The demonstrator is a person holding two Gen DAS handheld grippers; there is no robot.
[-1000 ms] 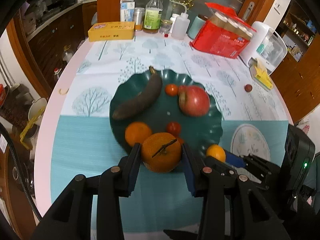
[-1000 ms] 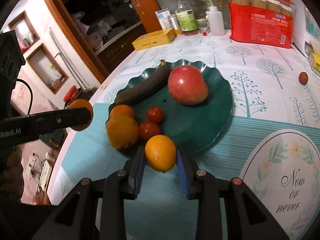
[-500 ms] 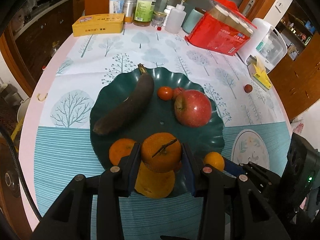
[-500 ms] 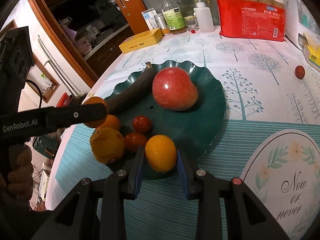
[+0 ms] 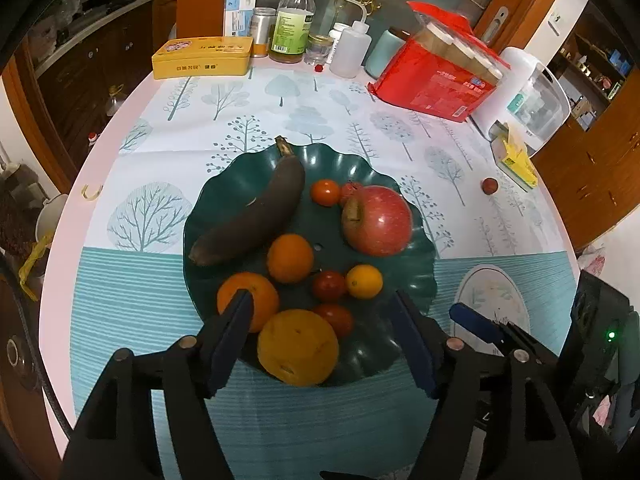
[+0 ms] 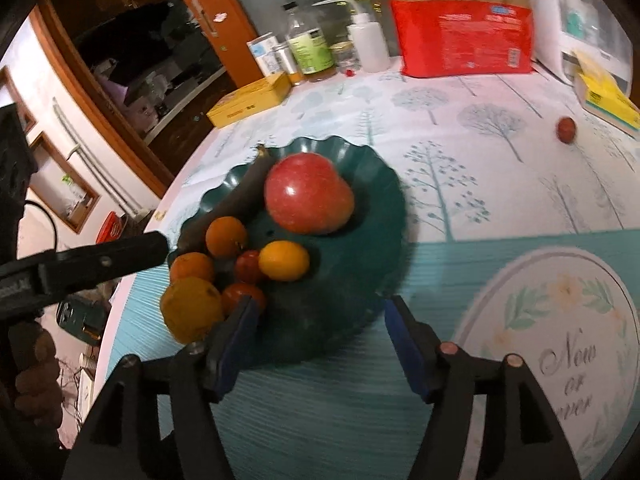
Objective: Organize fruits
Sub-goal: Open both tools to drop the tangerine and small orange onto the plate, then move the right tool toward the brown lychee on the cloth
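A dark green scalloped plate (image 5: 224, 208) (image 6: 376, 208) holds a blackened banana (image 5: 256, 212), a red apple (image 5: 378, 220) (image 6: 308, 198), several tomatoes and several oranges. My left gripper (image 5: 320, 308) hangs over the plate's near rim, its jaws opening; a big yellowish orange (image 5: 298, 346) lies between them, untouched by the pads. My right gripper (image 6: 320, 308) is at the plate's near right rim, its jaws opening with only the rim between them. A small orange (image 6: 284, 260) (image 5: 364, 282) rests on the plate just beyond it.
One small red fruit (image 5: 489, 186) (image 6: 566, 130) lies loose on the cloth at right. A yellow tin (image 5: 202, 57), bottles (image 5: 292, 20), a red pack (image 5: 432, 80) and a white appliance (image 5: 528, 96) line the back. The table edge curves at left.
Both grippers have opened and let go of their oranges, which now lie on the plate. The left gripper came a little further in over the plate.
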